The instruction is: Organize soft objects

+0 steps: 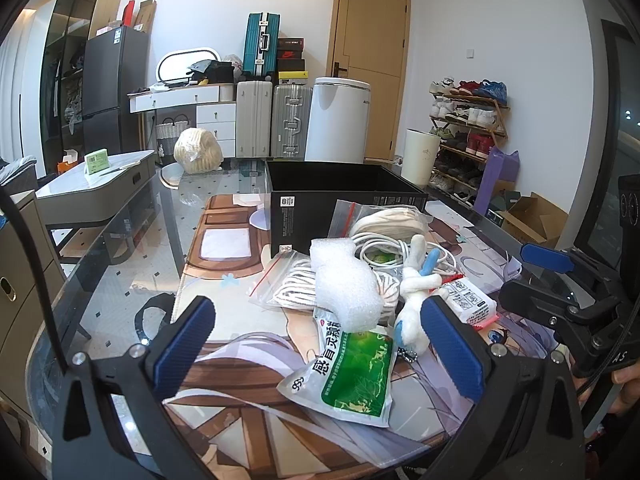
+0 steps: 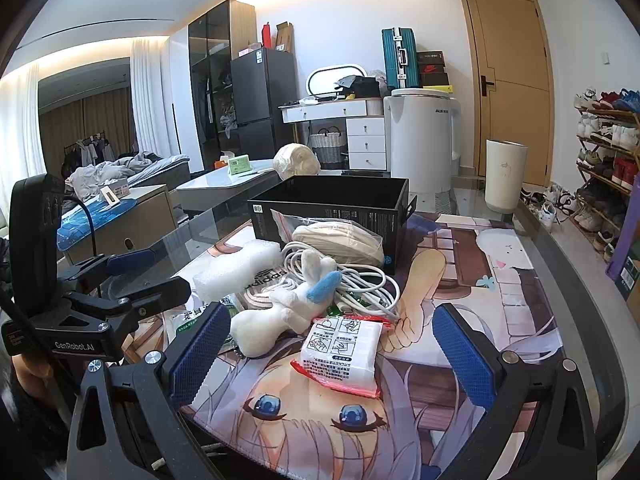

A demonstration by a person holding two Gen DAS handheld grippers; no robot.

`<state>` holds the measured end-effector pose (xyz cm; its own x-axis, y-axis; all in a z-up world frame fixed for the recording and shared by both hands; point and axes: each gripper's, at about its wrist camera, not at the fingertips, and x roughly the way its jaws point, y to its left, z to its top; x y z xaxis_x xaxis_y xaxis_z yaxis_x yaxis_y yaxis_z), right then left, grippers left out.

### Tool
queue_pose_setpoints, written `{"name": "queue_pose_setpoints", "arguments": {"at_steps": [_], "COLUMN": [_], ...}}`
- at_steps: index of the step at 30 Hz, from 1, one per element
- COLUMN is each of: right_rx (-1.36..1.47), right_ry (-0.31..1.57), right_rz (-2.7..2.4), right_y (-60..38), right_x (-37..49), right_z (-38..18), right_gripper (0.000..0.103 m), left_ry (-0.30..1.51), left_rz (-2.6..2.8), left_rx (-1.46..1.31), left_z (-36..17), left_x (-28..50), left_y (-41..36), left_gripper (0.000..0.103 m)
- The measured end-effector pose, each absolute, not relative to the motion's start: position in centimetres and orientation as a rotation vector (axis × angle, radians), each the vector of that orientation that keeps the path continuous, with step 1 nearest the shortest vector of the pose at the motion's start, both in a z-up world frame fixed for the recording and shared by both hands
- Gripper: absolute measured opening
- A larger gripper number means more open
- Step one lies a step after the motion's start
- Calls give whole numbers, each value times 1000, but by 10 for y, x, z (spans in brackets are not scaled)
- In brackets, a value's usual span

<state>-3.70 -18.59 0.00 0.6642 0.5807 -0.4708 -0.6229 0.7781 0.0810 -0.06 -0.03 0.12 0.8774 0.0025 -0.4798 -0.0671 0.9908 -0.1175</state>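
A pile of soft things lies on the printed desk mat [image 2: 500,280] before an open black box [image 1: 344,196] [image 2: 340,208]. It holds a white foam block [image 1: 344,284] [image 2: 236,268], a green-white sachet [image 1: 352,368], a white plush with a blue ear [image 1: 416,300] [image 2: 288,304], a white packet with red edges [image 2: 344,352] [image 1: 472,300], a coiled white cable [image 2: 360,280] and bagged cream rope [image 2: 340,240]. My left gripper [image 1: 320,352] is open around the sachet. My right gripper [image 2: 332,360] is open around the white packet.
The mat lies on a glass table [image 1: 120,264]. A white cylindrical bin [image 2: 506,176] stands past its far right corner. A shoe rack [image 2: 608,168] lines the right wall. A low grey table [image 1: 96,184] stands to the left.
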Motion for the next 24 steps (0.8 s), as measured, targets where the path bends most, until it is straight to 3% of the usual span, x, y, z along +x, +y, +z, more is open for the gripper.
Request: {"name": "queue_pose_setpoints", "arguments": {"at_steps": [24], "right_rx": [-94], "right_ry": [503], "right_rz": [677], "right_y": [-184], "right_x": [-39], "right_z": [-1], "right_gripper": [103], "left_ry": [500], "left_rz": [21], "left_rx": [-110], "left_z": [1], "left_x": [-2], "left_y": [-5], "left_gripper": [103]}}
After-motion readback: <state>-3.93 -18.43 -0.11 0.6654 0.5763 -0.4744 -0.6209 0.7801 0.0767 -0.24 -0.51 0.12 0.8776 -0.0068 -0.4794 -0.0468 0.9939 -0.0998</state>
